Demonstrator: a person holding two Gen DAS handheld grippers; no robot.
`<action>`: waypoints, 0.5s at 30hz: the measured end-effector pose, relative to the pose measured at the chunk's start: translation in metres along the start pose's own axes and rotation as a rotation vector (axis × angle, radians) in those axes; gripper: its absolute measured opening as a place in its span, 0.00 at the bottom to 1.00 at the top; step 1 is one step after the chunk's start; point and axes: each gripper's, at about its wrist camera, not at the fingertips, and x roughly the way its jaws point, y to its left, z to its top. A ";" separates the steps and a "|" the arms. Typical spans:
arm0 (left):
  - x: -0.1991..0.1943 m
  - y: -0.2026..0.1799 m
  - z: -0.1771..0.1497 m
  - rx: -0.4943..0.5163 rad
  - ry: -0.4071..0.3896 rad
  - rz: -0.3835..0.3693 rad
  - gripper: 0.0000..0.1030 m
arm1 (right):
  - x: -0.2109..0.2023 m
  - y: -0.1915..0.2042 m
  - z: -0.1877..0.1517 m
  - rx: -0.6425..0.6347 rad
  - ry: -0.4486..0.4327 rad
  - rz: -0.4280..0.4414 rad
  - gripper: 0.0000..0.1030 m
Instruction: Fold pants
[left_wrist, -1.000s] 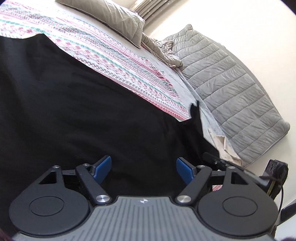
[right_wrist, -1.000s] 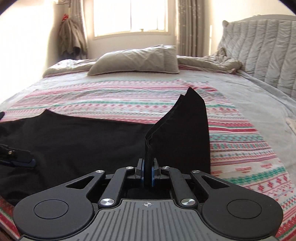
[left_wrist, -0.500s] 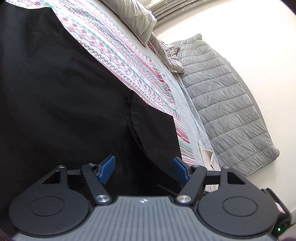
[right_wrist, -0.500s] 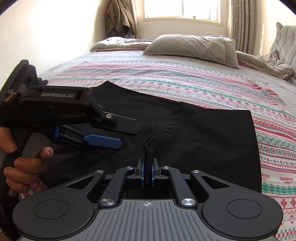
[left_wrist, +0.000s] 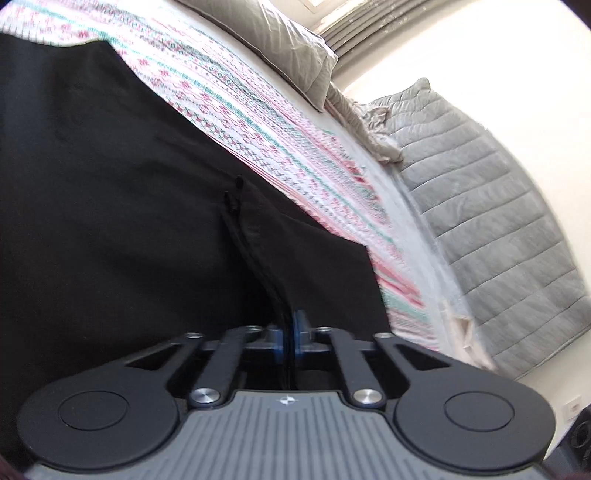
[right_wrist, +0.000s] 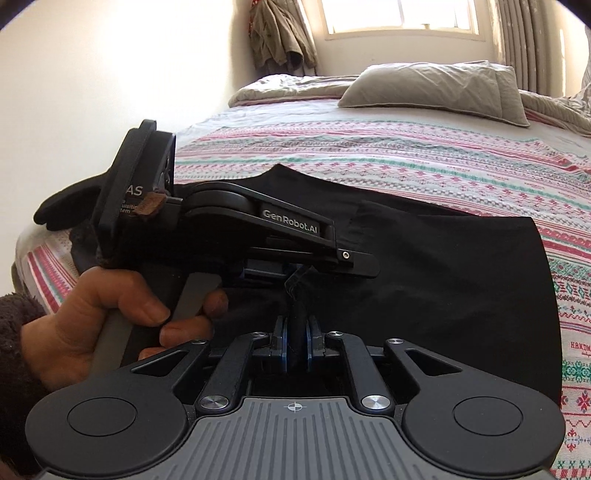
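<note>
Black pants (left_wrist: 110, 206) lie spread on a striped bedspread (left_wrist: 280, 147), with one part folded over on the right (right_wrist: 461, 266). My left gripper (left_wrist: 288, 341) is shut on a raised edge of the pants near the fold. My right gripper (right_wrist: 295, 341) is shut on a pinch of the same black fabric. In the right wrist view the left gripper (right_wrist: 291, 271) sits just ahead and to the left, held by a bare hand (right_wrist: 110, 310). The two grippers are close together on the pants' near edge.
A grey pillow (right_wrist: 436, 86) and crumpled bedding lie at the far end of the bed under a window (right_wrist: 399, 16). A grey quilted headboard or cushion (left_wrist: 491, 229) stands along the bed's right side. Clothes (right_wrist: 280, 37) hang on the wall at the far left.
My left gripper has closed on the pants' edge; it was open before. My right gripper has carried the folded part leftwards across the pants, close to the left gripper.
</note>
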 end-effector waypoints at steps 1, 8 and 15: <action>-0.001 -0.002 0.001 0.023 0.003 0.026 0.20 | -0.001 0.001 0.000 -0.002 0.000 0.001 0.13; -0.022 -0.004 0.010 0.185 -0.028 0.207 0.20 | -0.013 -0.010 0.008 0.056 -0.059 -0.017 0.43; -0.049 0.011 0.018 0.314 -0.077 0.358 0.20 | 0.009 -0.015 0.012 0.094 -0.030 -0.084 0.52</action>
